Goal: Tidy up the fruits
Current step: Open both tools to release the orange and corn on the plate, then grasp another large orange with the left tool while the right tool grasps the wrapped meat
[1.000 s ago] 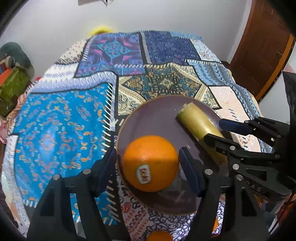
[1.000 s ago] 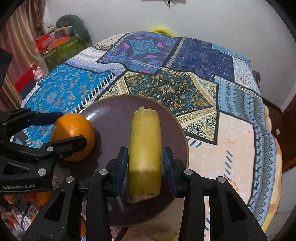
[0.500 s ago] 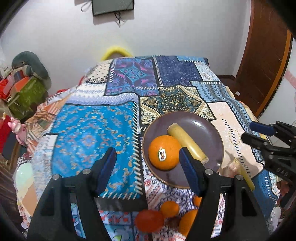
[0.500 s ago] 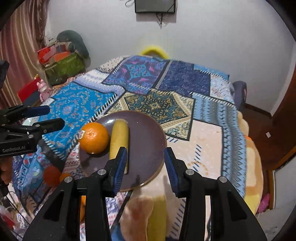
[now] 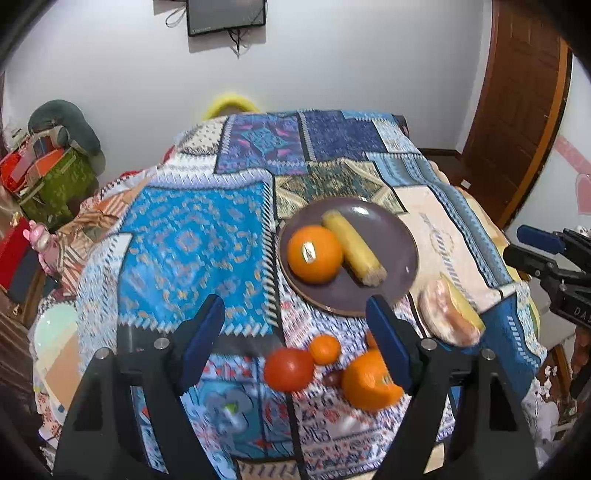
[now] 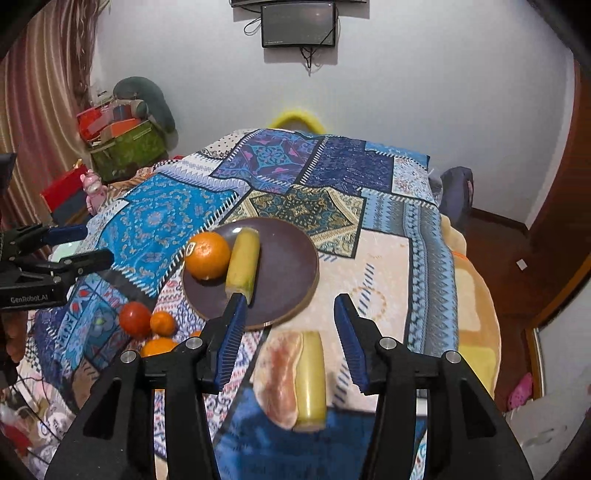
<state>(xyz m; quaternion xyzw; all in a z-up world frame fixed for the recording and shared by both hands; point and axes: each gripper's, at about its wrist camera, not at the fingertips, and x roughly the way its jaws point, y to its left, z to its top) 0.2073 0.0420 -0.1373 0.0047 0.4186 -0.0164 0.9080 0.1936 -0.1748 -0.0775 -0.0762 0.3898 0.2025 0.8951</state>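
Note:
A brown plate (image 5: 391,236) (image 6: 288,266) on the patterned cloth holds a large orange (image 5: 314,253) (image 6: 207,254) and a yellow banana piece (image 5: 354,251) (image 6: 243,264) side by side. My left gripper (image 5: 295,336) hangs above the near cloth, jaws opening, nothing between them. Below it lie a red tomato (image 5: 289,368) (image 6: 135,319), a small orange (image 5: 325,349) (image 6: 162,323) and another orange (image 5: 369,380) (image 6: 159,347). My right gripper (image 6: 290,339) is also opening and empty, above a pink fruit piece (image 6: 280,376) (image 5: 443,321) and a second banana piece (image 6: 312,380) (image 5: 463,306).
The cloth-covered table (image 6: 384,266) drops off at the right toward a wooden door (image 5: 517,110). Boxes and bags (image 6: 122,136) are stacked at the far left by a curtain. A screen (image 6: 298,24) hangs on the back wall.
Both grippers let go of the large orange and the banana piece on the plate, pulled back and rose, and their jaws widened. More loose fruit near the table's front came into view.

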